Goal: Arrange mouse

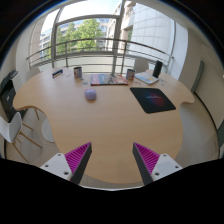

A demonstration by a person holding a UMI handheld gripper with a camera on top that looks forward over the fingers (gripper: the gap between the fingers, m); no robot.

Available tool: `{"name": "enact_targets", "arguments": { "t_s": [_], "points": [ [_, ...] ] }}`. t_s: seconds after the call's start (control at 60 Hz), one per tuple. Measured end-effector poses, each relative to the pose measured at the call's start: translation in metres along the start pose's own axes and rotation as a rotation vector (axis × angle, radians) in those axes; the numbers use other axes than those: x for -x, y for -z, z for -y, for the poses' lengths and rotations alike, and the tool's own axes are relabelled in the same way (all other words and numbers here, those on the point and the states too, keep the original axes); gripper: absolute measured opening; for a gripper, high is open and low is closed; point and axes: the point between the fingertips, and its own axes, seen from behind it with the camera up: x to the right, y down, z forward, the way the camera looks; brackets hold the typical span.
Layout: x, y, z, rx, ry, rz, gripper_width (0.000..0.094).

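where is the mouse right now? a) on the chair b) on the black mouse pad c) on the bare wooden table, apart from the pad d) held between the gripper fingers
c: the mouse sits on the bare wood of the table, apart from the black mouse pad and far beyond the open gripper, whose fingers hold nothing.
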Motion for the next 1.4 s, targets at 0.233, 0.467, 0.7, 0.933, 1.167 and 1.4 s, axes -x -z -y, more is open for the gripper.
{"name": "enact_targets", "arguments": {
  "t_s": [0.233,0.467,0.7,0.933,1.167,1.4],
  "points": [
    [0.086,-0.111,0.087,-0.106,0.075,0.105,0.0848],
    [0.118,-0.240,0.167,-0.118,0.103,0.143,0.0844],
    [0.134,-0.305,0.189,-0.091,0.083,0.201,0.0681],
    [0.135,-0.310,0.192,-0.096,0.093,0.188,0.0496],
    [0.130,-0.278,0.208,-0.153,0.084,0.186,0.0430],
    [0.066,-0.129,0.314,-0.427,0.049,0.223,0.0428]
  ]
}}
